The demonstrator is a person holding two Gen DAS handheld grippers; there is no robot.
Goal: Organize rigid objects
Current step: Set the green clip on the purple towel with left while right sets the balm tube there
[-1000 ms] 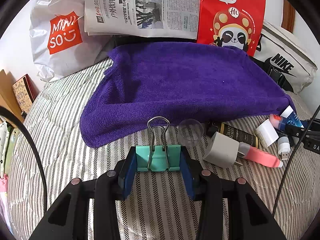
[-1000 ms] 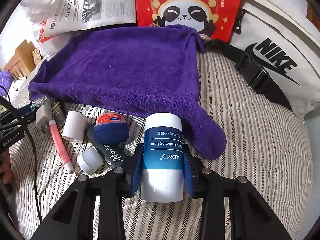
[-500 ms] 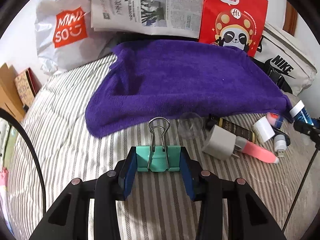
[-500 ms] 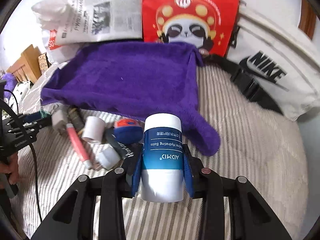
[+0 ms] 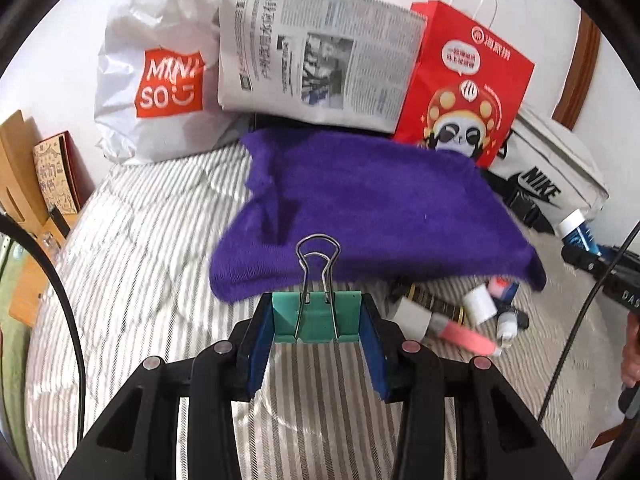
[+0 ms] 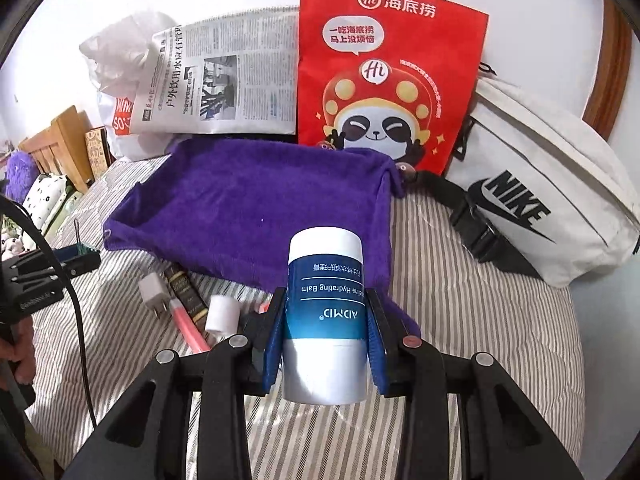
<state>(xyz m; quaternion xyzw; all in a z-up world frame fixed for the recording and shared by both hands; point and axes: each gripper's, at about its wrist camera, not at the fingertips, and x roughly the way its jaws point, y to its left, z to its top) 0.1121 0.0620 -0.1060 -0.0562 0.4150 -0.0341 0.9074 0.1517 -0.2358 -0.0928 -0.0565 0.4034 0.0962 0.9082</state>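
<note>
Clip [image 5: 316, 316] sits clamped between the left gripper [image 5: 316, 322] pads, wire handles pointing away toward the towel [image 5: 380, 216], held clear of the striped cover [image 5: 132, 240]. Over on the other side, the right gripper [image 6: 325, 322] is squeezed on the balm tube [image 6: 325, 312], label upside down, cap end forward, and it too hangs above the cover. Both grips look square and centred.

Just ahead and right of the clip lies the loose pile: charger [image 5: 414, 316], pink pen [image 5: 466, 334], small white cap [image 5: 480, 304], a dark tube, all tucked at the towel's near edge. From the right gripper they lie ahead and left, the charger [image 6: 154, 292] nearest the cable.

Beyond both loads spreads the towel [image 6: 256, 216], open and flat, which I judge to be the drop zone. Behind it stand the newspaper [image 5: 316, 68], the red bag [image 5: 464, 92] and the Nike pouch [image 6: 552, 200].

To do this well: carry both loads forward past the towel's near hem, keep them apart, lower until each touches cloth before easing the pads. The tube is round and may roll, so lay it along a fold; the clip should go down flat on its back.
</note>
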